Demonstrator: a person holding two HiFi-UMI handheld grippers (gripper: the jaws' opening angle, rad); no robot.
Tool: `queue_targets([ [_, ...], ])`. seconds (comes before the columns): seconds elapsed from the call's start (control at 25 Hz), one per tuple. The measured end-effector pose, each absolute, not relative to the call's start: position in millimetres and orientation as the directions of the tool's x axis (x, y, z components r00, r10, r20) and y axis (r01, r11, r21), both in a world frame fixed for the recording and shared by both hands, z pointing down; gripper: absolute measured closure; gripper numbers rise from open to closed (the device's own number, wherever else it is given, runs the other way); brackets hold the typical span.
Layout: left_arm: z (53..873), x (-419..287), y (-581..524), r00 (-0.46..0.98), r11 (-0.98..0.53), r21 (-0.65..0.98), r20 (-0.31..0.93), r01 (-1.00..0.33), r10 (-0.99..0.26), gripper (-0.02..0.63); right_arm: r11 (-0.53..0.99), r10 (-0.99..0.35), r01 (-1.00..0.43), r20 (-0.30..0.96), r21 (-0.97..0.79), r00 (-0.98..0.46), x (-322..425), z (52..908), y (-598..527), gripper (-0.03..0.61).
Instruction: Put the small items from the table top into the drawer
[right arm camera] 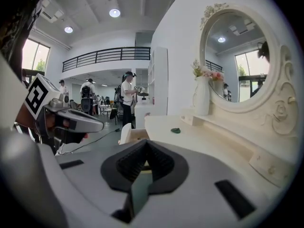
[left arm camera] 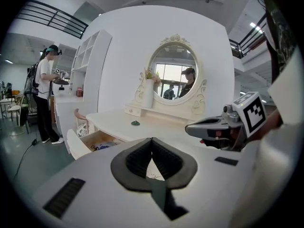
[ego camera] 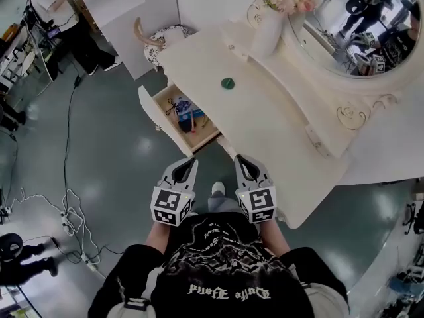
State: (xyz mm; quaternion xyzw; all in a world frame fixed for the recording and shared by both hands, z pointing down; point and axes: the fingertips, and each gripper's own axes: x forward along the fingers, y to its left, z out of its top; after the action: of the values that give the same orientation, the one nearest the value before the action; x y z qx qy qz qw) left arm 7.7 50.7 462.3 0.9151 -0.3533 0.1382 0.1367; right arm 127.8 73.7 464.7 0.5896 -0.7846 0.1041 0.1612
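A small green item (ego camera: 228, 83) lies on the white dressing table (ego camera: 278, 131); it also shows far ahead in the left gripper view (left arm camera: 136, 123) and the right gripper view (right arm camera: 175, 130). The drawer (ego camera: 161, 119) at the table's left stands pulled out, with several small items inside, including a blue one (ego camera: 183, 106). My left gripper (ego camera: 192, 161) and right gripper (ego camera: 240, 159) are held side by side close to my body, short of the table's near end. Both are shut with nothing between the jaws (left arm camera: 152, 139) (right arm camera: 145, 142).
A white vase of flowers (ego camera: 268, 25) and a round mirror (ego camera: 371, 32) stand along the table's back. A white stool (ego camera: 162, 40) sits at the table's far end. Cables (ego camera: 66, 207) run over the floor at left, where people (ego camera: 59, 15) stand.
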Motion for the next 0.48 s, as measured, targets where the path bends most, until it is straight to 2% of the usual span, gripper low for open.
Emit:
queue_targets([
  [0.48, 464, 42, 23, 0.663, -0.664, 0.149, 0.372, -0.733, -0.649, 0.598, 0.359, -0.85, -0.933, 0.403, -0.027, -0.338, 162, 472, 36, 0.568],
])
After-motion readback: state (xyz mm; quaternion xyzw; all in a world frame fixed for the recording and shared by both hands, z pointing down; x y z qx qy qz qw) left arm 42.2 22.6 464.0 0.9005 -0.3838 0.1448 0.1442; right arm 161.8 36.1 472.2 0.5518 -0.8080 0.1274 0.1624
